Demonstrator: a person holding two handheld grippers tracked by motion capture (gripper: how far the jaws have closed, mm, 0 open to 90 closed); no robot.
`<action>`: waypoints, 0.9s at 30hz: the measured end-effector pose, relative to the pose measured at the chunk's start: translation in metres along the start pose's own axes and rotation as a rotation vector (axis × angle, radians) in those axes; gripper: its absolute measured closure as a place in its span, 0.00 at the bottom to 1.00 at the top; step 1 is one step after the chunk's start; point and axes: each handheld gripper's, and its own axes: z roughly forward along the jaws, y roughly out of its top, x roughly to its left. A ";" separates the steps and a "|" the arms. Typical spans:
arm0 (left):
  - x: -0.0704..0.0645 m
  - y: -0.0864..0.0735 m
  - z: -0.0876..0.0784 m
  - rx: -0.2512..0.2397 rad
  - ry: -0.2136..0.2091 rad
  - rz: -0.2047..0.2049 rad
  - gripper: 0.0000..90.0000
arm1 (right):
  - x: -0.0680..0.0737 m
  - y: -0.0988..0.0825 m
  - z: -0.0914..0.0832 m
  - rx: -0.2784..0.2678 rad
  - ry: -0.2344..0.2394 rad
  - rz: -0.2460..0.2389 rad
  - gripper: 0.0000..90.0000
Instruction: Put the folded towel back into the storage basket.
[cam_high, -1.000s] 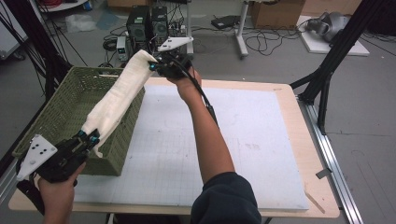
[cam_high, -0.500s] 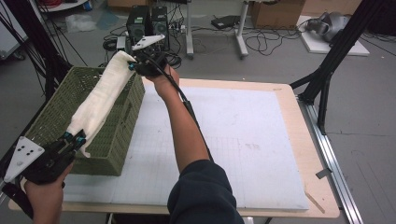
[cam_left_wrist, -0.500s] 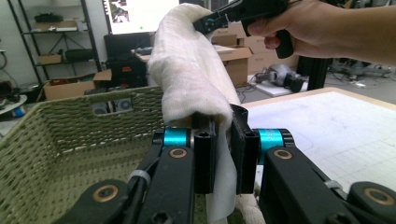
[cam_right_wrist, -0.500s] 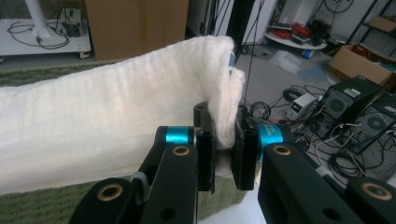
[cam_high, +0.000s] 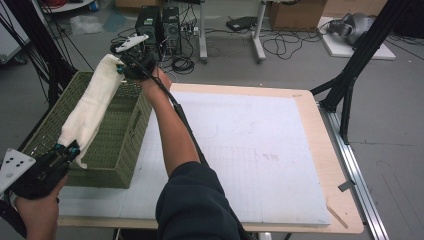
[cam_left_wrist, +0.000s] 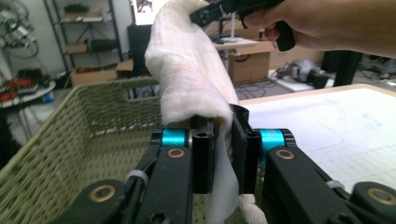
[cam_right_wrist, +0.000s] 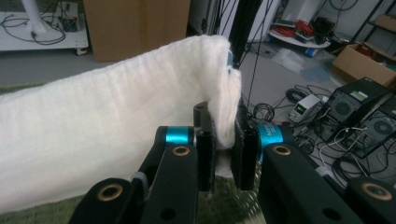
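Both tools grip cloth (cam_high: 90, 107) above basket (cam_high: 122, 145), apparently

My left gripper (cam_high: 64, 150) pinches near end of white cloth (cam_high: 92, 107); my right gripper (cam_high: 122, 62) pinches far end. Cloth stretched between them, slanting above green basket (cam_high: 120, 145). Basket sits on table's (cam_high: 320, 150) left edge, beside white mat (cam_high: 250, 150).
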 end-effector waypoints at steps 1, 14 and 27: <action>0.001 0.000 0.000 0.010 0.018 -0.002 0.79 | 0.003 0.001 0.005 -0.003 -0.007 -0.001 0.90; 0.005 0.008 -0.006 -0.022 0.107 -0.007 0.32 | 0.006 -0.001 0.010 0.004 0.009 0.069 0.51; -0.011 0.010 0.012 0.012 -0.063 -0.087 0.20 | -0.017 -0.016 -0.052 0.003 0.101 0.112 0.22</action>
